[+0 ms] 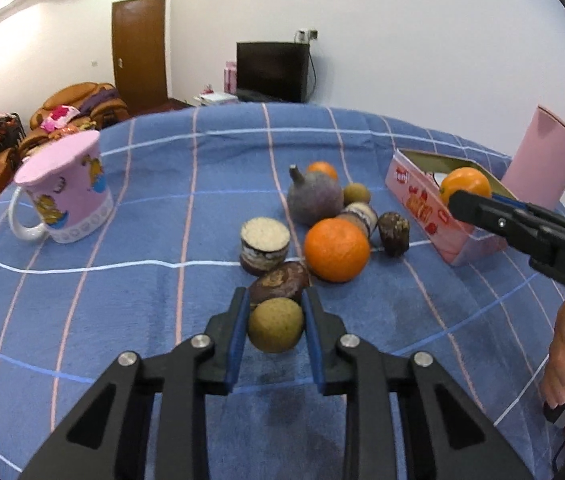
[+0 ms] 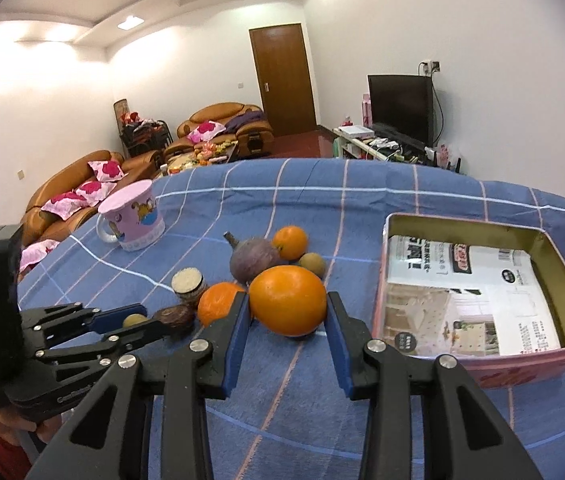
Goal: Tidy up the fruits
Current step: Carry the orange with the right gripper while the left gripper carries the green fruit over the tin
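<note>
My left gripper (image 1: 275,312) is shut on a small tan round fruit (image 1: 276,325) and holds it above the blue checked cloth (image 1: 122,320). My right gripper (image 2: 288,312) is shut on an orange (image 2: 288,300), held in the air left of the pink tin box (image 2: 562,344); the orange also shows in the left wrist view (image 1: 466,184). On the cloth lie another orange (image 1: 336,249), a smaller orange (image 1: 322,169), a purple fruit with a stem (image 1: 314,198), a second tan fruit (image 1: 356,193) and several round brown cakes (image 1: 265,244).
A pink mug (image 1: 66,196) stands at the left of the table. A pink cylinder (image 1: 542,156) stands behind the tin box (image 1: 422,200). The box holds a printed paper sheet (image 2: 462,292). Sofas, a door and a TV are beyond the table.
</note>
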